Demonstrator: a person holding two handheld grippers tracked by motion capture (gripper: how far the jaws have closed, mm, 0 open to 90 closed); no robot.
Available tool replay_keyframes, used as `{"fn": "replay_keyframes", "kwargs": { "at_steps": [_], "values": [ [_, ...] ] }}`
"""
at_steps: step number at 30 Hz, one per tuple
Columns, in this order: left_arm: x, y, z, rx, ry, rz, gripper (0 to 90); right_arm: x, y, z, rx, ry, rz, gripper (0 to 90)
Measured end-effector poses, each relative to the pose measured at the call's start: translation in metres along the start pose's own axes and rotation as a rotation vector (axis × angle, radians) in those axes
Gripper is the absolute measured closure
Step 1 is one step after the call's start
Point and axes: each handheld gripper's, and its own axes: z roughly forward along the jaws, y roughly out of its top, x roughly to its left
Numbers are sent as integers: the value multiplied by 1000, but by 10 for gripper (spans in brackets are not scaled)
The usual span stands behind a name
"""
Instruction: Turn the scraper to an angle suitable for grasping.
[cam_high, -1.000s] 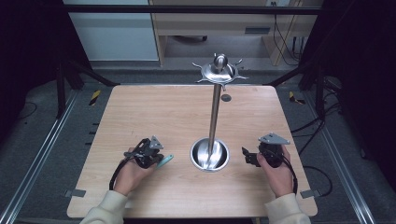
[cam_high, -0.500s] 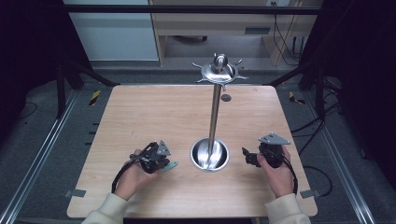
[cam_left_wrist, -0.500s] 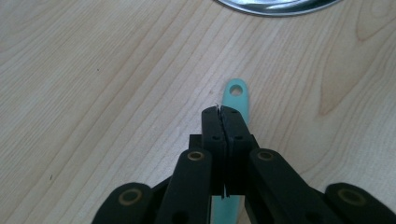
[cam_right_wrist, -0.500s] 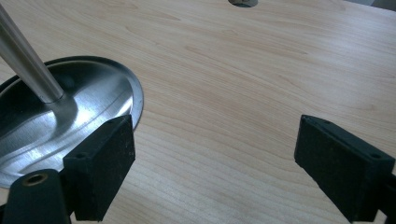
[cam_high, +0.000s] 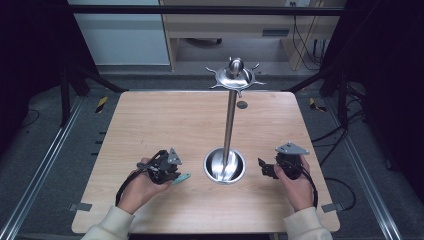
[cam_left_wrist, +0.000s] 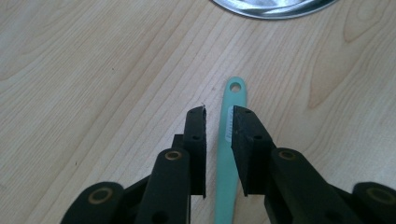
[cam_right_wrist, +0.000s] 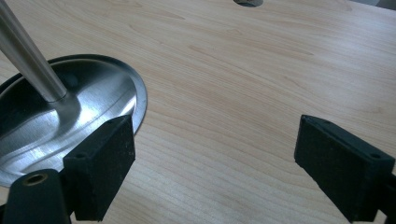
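Observation:
A teal handle with a hole at its tip (cam_left_wrist: 232, 98) lies flat on the wooden table (cam_high: 150, 120), its end poking out past the left gripper (cam_high: 183, 177). My left gripper (cam_left_wrist: 218, 113) is low over it with its jaws on either side of the handle and only a narrow gap between them. The right jaw is against the handle and a sliver of table shows by the left jaw. My right gripper (cam_high: 261, 168) rests on the table right of the stand. In its own view the right gripper (cam_right_wrist: 217, 137) is wide open with bare wood between the fingers.
A metal stand rises mid-table: a round dished base (cam_high: 224, 166), a thin pole (cam_high: 230, 117) and a spiked top disc (cam_high: 235, 75). The base rim (cam_right_wrist: 135, 100) is just left of the right gripper's jaws. A small dark round spot (cam_high: 242, 104) marks the far table.
The left gripper has slid right and slightly nearer to the table's front edge, coming over the teal handle. The right gripper has stayed put.

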Motion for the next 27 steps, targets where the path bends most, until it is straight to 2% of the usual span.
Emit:
{"fn": "replay_keyframes", "kwargs": {
  "at_steps": [9, 17, 22, 24, 27],
  "values": [
    [3, 7, -1, 56, -13, 19, 594, 0, 0, 0, -2, 2, 6, 126],
    [6, 5, 6, 101, -63, 13, 602, 1, 1, 1, 1, 3, 9, 126],
    [3, 10, 15, 143, -121, 49, 606, 1, 1, 0, -3, 2, 4, 126],
    [3, 12, 18, 158, -128, 60, 595, 0, 0, 0, 0, 2, 6, 125],
    [4, 14, 23, 168, -141, 54, 598, 0, 1, 0, -2, 3, 7, 125]
  ]
}}
